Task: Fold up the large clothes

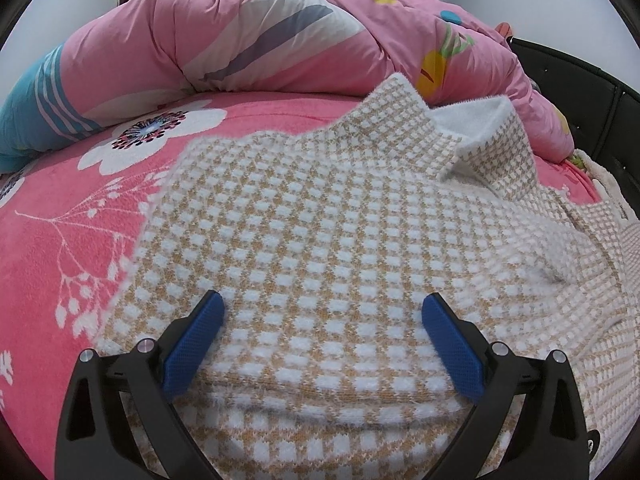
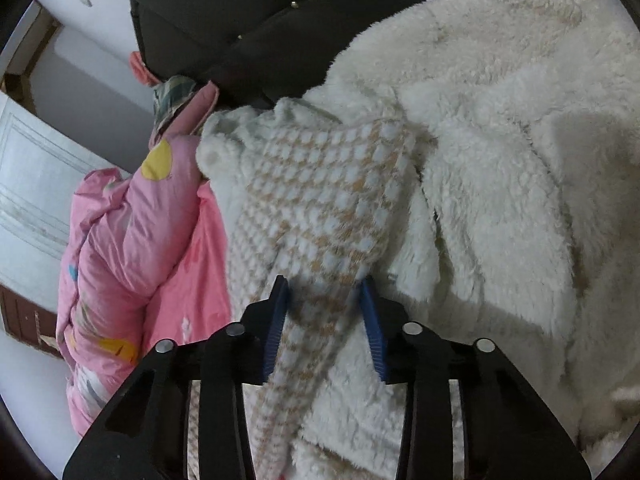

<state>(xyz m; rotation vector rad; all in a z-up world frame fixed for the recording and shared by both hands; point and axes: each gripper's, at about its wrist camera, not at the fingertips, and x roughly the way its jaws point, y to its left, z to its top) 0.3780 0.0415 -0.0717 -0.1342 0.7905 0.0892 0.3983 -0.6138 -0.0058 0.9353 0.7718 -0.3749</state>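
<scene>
A tan-and-white checked fleece coat [image 1: 320, 232] lies spread across a bed covered in a pink floral sheet [image 1: 60, 208], filling the middle and the four o'clock side of the left wrist view. Its collar [image 1: 472, 128] stands up toward one o'clock, showing a white fleecy lining. The left gripper [image 1: 322, 320] hangs low over a folded edge of the coat, its blue pads [image 1: 196, 344] spread wide apart, the cloth lying beneath and between them with neither pad seen pressing on it. A bunched pink quilt [image 1: 248, 36] runs along the far side of the bed from nine to two o'clock, with a dark padded headboard [image 1: 592, 92] at three o'clock.

In the right wrist view, the right gripper [image 2: 325, 292] pinches a raised fold of the checked cloth [image 2: 320, 208] between its two blue pads [image 2: 370, 312], the jaws drawn close on the fabric. The coat's white fleece lining [image 2: 500, 140] billows from twelve to five o'clock. The pink quilt [image 2: 132, 232] sits at nine o'clock, the headboard [image 2: 248, 12] at twelve.
</scene>
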